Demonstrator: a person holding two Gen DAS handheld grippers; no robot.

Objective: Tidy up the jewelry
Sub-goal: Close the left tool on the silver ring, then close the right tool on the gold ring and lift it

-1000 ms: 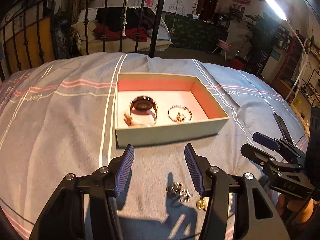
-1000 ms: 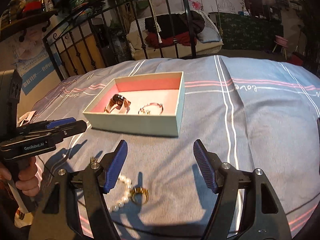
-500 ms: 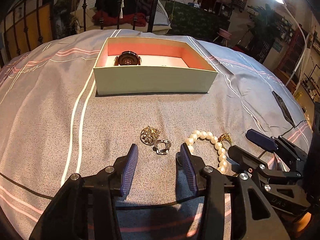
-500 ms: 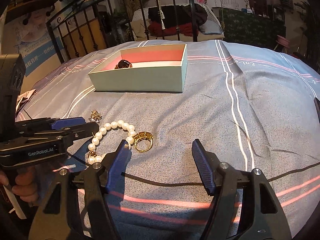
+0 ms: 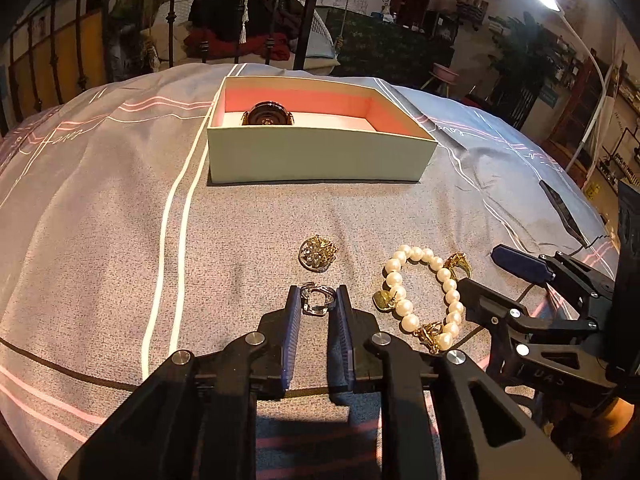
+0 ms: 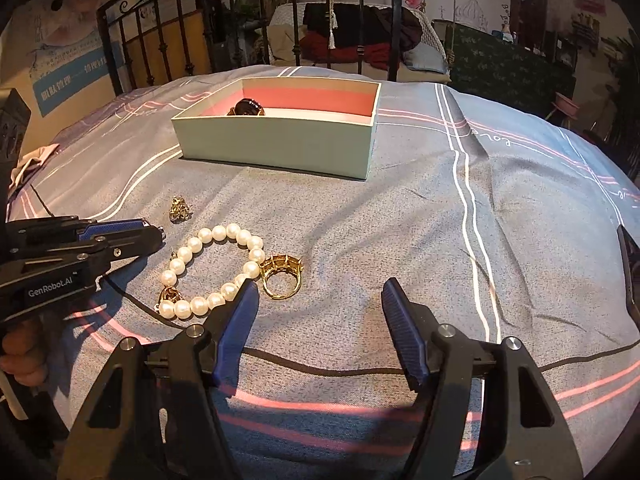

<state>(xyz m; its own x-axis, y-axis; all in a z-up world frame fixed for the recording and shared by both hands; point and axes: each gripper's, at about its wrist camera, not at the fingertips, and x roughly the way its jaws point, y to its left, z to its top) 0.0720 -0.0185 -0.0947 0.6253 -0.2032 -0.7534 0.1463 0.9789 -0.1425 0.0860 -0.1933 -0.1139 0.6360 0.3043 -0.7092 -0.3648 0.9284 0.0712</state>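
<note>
watch [image 5: 267, 114] already lies in the far box [image 5: 320, 158] — a start. left gripper [image 5: 318, 304] pinches a silver ring [image 5: 317, 300] on the bedspread; right gripper [image 6: 320, 300] is spread. brooch [image 5: 317, 253], pearl bracelet [image 5: 420, 292] and gold ring [image 6: 281, 276] remain outside.

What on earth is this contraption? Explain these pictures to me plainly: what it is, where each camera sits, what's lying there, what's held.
No robot here: a person holds two hand-held claws, each with a camera looking along its fingers. The left claw has closed around a small silver ring on the bedspread. The right claw is open and holds nothing. Nearby lie a pearl bracelet, a gold ring and a gold brooch. Behind stands an open box with a watch inside.
</note>
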